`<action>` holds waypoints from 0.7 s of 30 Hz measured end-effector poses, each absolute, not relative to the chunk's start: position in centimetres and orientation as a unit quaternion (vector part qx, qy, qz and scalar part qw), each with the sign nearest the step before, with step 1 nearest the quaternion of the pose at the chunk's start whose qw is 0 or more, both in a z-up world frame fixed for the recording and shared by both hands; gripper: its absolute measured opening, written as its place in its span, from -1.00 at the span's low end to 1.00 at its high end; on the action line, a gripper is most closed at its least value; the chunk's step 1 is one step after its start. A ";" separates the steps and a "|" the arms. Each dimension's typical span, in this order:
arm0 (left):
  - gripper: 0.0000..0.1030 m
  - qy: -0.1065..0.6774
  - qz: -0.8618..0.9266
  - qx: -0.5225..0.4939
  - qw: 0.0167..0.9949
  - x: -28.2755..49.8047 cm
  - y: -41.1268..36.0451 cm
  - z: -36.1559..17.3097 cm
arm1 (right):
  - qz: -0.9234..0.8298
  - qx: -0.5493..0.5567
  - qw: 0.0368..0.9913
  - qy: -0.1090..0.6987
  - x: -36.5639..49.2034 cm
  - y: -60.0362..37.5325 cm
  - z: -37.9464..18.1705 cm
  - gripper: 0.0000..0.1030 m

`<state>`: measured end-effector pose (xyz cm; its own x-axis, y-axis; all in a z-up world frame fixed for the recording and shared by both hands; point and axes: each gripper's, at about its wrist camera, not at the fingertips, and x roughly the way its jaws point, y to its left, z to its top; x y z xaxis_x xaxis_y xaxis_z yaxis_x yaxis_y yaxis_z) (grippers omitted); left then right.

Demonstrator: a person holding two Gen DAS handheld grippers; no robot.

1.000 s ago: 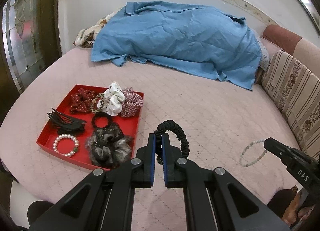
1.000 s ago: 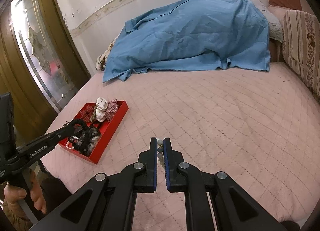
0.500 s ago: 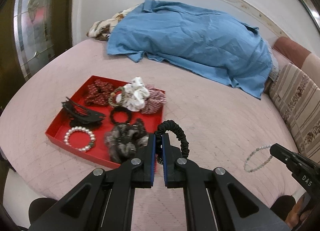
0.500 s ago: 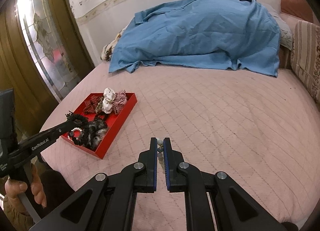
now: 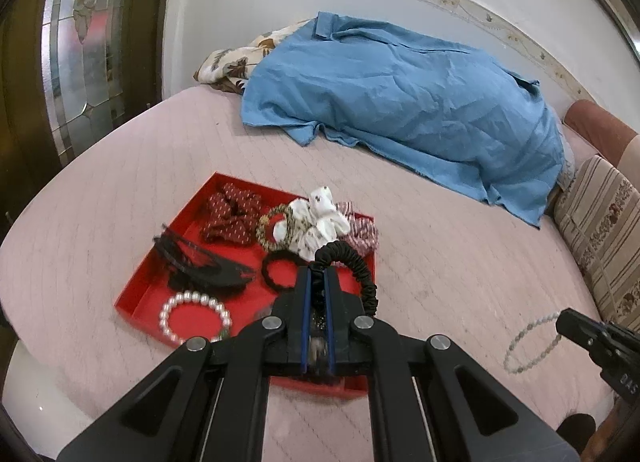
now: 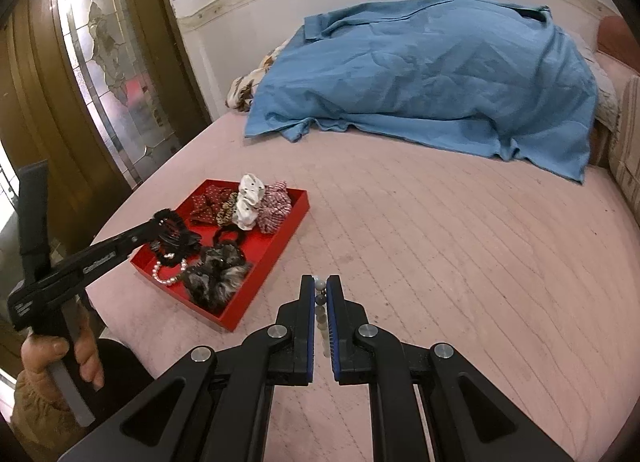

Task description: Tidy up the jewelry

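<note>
My left gripper (image 5: pixel 317 276) is shut on a black coiled hair tie (image 5: pixel 352 262) and holds it above the near right part of the red tray (image 5: pixel 138 286). The tray holds scrunchies (image 5: pixel 320 217), a pearl bracelet (image 5: pixel 192 316), a black hair claw (image 5: pixel 200 262) and a black ring tie (image 5: pixel 280 268). My right gripper (image 6: pixel 320 286) is shut on a pale bead bracelet (image 6: pixel 320 304), which hangs from its tip in the left wrist view (image 5: pixel 528 342). In the right wrist view the tray (image 6: pixel 280 246) lies to the left, with the left gripper (image 6: pixel 160 223) over its far corner.
The tray sits on a pink quilted bed (image 5: pixel 440 254). A blue sheet (image 5: pixel 400 109) covers a heap at the back. Striped cushions (image 5: pixel 600 221) line the right side. A glass-panelled door (image 6: pixel 112 69) stands left of the bed edge.
My left gripper has carried the black hair tie leftward from the bare bed to above the tray. My right gripper has turned left with the bead bracelet still held.
</note>
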<state>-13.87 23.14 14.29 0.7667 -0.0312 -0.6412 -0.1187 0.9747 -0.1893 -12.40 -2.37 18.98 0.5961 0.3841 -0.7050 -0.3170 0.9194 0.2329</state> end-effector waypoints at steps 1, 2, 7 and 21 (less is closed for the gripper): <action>-0.89 0.337 0.023 -0.107 0.935 -13.3 23.4 14.5 | 0.198 0.040 0.892 0.405 -12.2 -2.1 19.1 -0.87; -0.89 0.334 0.022 -0.104 0.936 -12.9 23.5 14.6 | 0.200 0.039 0.892 0.405 -12.0 -1.8 19.2 -0.87; -0.88 0.320 0.022 -0.101 0.942 -10.8 25.5 15.3 | 0.210 0.027 0.890 0.403 -11.0 0.3 19.8 -0.87; -0.89 0.347 0.069 -0.167 0.920 -9.4 33.8 11.3 | 0.281 -0.016 0.877 0.390 -7.1 9.7 20.7 -0.87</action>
<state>-9.37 33.78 11.25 0.7491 0.0109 -0.6624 -0.2427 0.9349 -0.2591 -7.09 9.65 20.68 0.5384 0.4794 -0.6930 -0.5046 0.8421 0.1904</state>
